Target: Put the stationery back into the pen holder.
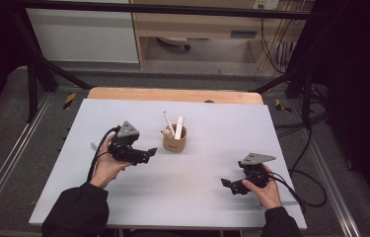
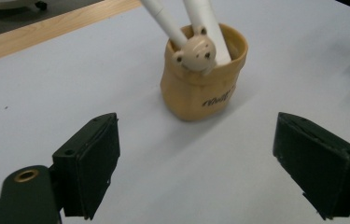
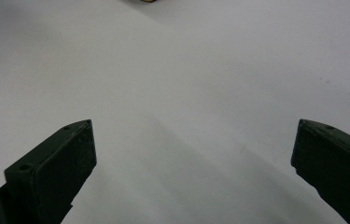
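A small tan cup (image 2: pixel 204 79) stands upright on the pale grey desk (image 1: pixel 138 197), its long axis vertical and its open mouth facing up. Two white sticks (image 2: pixel 196 21) rise out of it, leaning apart so that their upper ends splay into a V; in the high view one tilts away to the left and the other stands nearer to upright. There is one cup, two sticks, and one little cream bear face (image 2: pixel 196 52) sitting at the rim on the side turned toward the left gripper (image 2: pixel 196 158). The cup's wall is soft-looking and slightly bulged near the base, with a short line of dark lettering low on the side; the lettering is too small to read.

In the left gripper view the cup stands ahead of the fingers (image 2: pixel 88 163), roughly midway between the two and well beyond their tips, touching neither. Those fingers are spread wide, with bare desk between them. In the high view the left gripper (image 1: pixel 145 154) lies just to the left of the cup (image 1: pixel 174 139), its tips aimed toward it.

The right gripper (image 3: pixel 193 172) also has its fingers (image 3: pixel 65 163) spread wide over bare desk and holds nothing. In the high view the right gripper (image 1: pixel 228 184) is well apart from the cup, which stands far ahead of its tips and off to one side.
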Available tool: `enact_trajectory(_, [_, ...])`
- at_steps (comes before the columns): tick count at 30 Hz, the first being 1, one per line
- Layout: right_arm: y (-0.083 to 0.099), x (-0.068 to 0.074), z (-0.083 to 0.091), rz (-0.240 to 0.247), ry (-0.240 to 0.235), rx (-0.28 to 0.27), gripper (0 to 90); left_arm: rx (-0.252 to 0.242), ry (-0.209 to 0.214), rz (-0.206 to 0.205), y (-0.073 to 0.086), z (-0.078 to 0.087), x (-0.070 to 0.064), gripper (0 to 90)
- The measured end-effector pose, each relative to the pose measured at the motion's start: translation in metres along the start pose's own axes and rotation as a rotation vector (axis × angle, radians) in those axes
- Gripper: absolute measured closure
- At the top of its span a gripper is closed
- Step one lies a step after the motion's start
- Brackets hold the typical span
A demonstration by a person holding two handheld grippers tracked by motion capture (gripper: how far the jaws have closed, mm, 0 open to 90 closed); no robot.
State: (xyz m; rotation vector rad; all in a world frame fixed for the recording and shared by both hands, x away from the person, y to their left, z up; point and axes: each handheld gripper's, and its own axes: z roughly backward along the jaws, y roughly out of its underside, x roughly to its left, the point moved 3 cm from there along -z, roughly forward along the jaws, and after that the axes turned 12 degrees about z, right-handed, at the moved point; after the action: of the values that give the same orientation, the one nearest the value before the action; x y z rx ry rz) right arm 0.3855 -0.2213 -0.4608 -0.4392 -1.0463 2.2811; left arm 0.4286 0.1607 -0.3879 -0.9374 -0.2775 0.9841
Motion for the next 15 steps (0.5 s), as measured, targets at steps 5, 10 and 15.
enact_trajectory(5, [-0.001, 0.001, -0.002, 0.0, -0.001, 0.007, 0.7, 0.001, -0.016, 0.008, 0.018, 0.015, 0.016, 11.8])
enact_trajectory(10, [-0.002, 0.004, -0.005, 0.001, -0.004, 0.015, 0.7, 0.0, -0.03, 0.031, 0.037, 0.025, 0.03, 9.1])
enact_trajectory(15, [-0.004, 0.006, -0.005, 0.002, 0.001, 0.022, 0.7, 0.011, -0.04, 0.042, 0.056, 0.032, 0.042, 6.3])
